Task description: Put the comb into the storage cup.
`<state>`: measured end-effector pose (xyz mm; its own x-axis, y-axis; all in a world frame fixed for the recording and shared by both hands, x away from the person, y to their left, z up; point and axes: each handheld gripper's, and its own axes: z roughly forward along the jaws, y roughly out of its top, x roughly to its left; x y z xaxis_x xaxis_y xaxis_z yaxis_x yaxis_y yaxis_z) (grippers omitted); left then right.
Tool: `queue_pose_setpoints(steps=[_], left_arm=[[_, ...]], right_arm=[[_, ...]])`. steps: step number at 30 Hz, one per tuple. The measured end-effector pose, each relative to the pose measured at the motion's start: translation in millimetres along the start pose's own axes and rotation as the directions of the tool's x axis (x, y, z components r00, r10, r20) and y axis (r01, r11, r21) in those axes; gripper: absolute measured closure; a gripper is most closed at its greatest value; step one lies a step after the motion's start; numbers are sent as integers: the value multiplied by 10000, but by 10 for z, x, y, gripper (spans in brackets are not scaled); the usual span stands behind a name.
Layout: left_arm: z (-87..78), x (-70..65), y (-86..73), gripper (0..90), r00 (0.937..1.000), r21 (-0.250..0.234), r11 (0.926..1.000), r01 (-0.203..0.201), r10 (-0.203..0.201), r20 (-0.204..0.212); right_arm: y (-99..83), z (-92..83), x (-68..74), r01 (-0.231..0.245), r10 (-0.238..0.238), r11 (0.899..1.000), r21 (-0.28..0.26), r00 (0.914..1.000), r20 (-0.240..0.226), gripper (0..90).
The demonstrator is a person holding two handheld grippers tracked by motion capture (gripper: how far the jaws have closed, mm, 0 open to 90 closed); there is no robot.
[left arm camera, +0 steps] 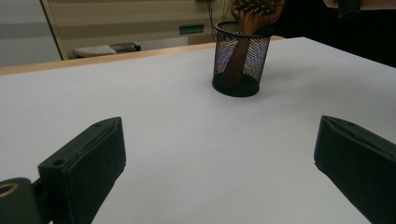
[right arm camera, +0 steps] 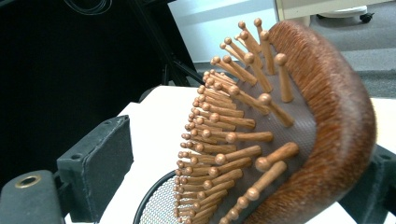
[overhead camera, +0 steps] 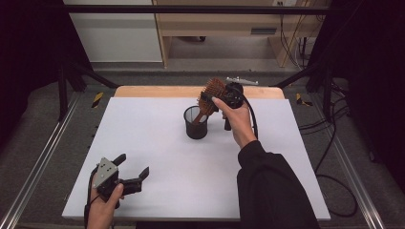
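Observation:
A brown wooden hairbrush [overhead camera: 213, 90] stands with its handle down in a black mesh cup [overhead camera: 196, 125] at the table's far middle. My right gripper [overhead camera: 208, 97] is up at the brush head, held by a hand in a black sleeve. In the right gripper view the brush head [right arm camera: 327, 126] sits between the jaws of my right gripper [right arm camera: 238, 172]: the left pad stands apart from the pins, the right one is behind the brush's back. The cup's rim [right arm camera: 154, 205] shows below. My left gripper [overhead camera: 133, 165] rests open at the front left, with nothing between its jaws [left arm camera: 219, 158]; it looks toward the cup [left arm camera: 240, 58].
The white table top [overhead camera: 157, 143] has a wooden strip along its far edge. A small metal tool [overhead camera: 242, 80] lies there behind the right hand. Black frame poles stand at both sides, and cables trail over the floor at the right.

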<state>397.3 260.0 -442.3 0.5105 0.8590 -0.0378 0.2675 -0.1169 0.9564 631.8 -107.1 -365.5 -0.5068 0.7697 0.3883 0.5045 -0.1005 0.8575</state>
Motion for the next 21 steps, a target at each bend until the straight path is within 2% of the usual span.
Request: queue_pose_setpoints(steps=[5,8,11,17,21], left_arm=[[-2,1,1,22,10000,2,10000,-5,5,0],[-4,2,2,22,10000,-5,10000,5,-5,2],[-3,1,2,23,10000,-4,10000,2,-2,4],[-5,-3,4,22,10000,-13,10000,-3,3,-9],[1,-9,4,22,10000,0,10000,-14,14,-1]], right_arm=[[10,-25,19,195,-195,9998,56,9997,127,83],[23,-66,44,506,-507,9987,49,9983,291,74],[38,-127,77,960,-956,9954,-57,9944,442,69],[82,-281,123,1589,-1562,9865,-398,9857,639,64],[91,-350,107,1769,-1737,9833,-429,9823,708,65]])
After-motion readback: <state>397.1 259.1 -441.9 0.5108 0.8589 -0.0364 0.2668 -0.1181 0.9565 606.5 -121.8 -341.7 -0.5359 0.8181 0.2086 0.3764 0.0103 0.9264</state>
